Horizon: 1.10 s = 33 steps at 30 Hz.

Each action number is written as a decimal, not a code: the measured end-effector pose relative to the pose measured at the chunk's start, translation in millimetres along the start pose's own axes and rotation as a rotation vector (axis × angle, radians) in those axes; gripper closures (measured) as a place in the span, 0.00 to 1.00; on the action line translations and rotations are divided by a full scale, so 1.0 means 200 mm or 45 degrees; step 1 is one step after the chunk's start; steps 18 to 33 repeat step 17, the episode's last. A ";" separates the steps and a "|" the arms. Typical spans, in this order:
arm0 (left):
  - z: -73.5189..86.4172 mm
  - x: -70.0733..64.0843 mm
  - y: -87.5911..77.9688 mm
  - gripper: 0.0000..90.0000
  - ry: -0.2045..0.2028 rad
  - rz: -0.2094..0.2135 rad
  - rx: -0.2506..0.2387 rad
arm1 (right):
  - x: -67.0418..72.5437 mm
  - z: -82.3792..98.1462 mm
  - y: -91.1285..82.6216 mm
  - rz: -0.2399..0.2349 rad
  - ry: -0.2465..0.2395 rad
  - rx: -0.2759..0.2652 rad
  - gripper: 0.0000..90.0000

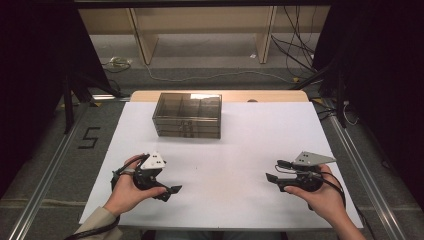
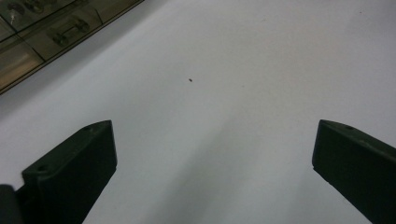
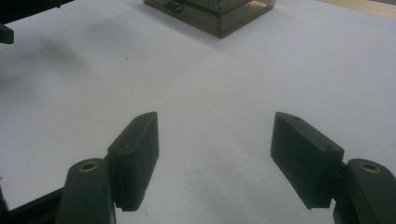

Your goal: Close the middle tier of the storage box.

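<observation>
A smoky clear plastic drawer box (image 1: 187, 114) stands on the white table sheet (image 1: 225, 150) toward the far middle. My left gripper (image 1: 170, 191) hovers low over the near left of the sheet, held in a hand, open with nothing between its fingers; in the left gripper view (image 2: 214, 154) its jaws stand wide apart over bare white sheet, the drawer box (image 2: 51, 32) at the upper left. My right gripper (image 1: 271, 178) sits at the near right, also open and empty. In the right gripper view (image 3: 215, 154) its jaws frame bare sheet, with the drawer box (image 3: 219, 14) ahead.
A wooden table edge (image 1: 220, 95) shows behind the sheet. Beyond it stand wooden shelf legs (image 1: 145, 40) and loose cables (image 1: 295, 50) on the floor. Metal rails (image 1: 45, 185) run along both sides. A tiny dark speck (image 2: 191, 80) lies on the sheet.
</observation>
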<state>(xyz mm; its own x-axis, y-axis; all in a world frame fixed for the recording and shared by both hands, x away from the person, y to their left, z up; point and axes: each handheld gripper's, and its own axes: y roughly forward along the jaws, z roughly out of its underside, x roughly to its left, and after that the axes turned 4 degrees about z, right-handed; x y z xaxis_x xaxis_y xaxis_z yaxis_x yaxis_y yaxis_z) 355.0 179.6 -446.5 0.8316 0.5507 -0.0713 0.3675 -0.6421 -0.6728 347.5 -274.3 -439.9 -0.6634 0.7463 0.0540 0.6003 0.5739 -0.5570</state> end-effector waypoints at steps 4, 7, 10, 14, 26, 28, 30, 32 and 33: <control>0.03 -0.01 -0.01 0.00 0.012 -0.010 0.012 | 0.00 0.00 0.00 0.000 0.000 0.001 0.37; 0.05 -0.02 -0.01 0.01 0.016 -0.016 0.023 | 0.00 0.00 0.00 -0.001 -0.003 0.003 0.37; 0.04 -0.02 0.00 0.01 0.023 -0.020 0.018 | 0.00 0.00 0.00 -0.001 -0.003 0.003 0.37; 0.05 -0.02 0.00 0.01 0.017 -0.021 0.012 | 0.00 0.00 0.00 -0.002 -0.001 0.005 0.37; 0.05 -0.02 0.00 0.00 0.011 -0.025 0.009 | 0.00 0.00 0.00 -0.004 -0.001 0.003 0.37; 0.05 -0.02 0.00 0.00 0.011 -0.025 0.009 | 0.00 0.00 0.00 -0.004 -0.001 0.003 0.37; 0.05 -0.02 0.00 0.00 0.011 -0.025 0.009 | 0.00 0.00 0.00 -0.004 -0.001 0.003 0.37; 0.05 -0.02 0.00 0.00 0.011 -0.025 0.009 | 0.00 0.00 0.00 -0.004 -0.001 0.003 0.37; 0.05 -0.02 0.00 0.00 0.011 -0.025 0.009 | 0.00 0.00 0.00 -0.004 -0.001 0.003 0.37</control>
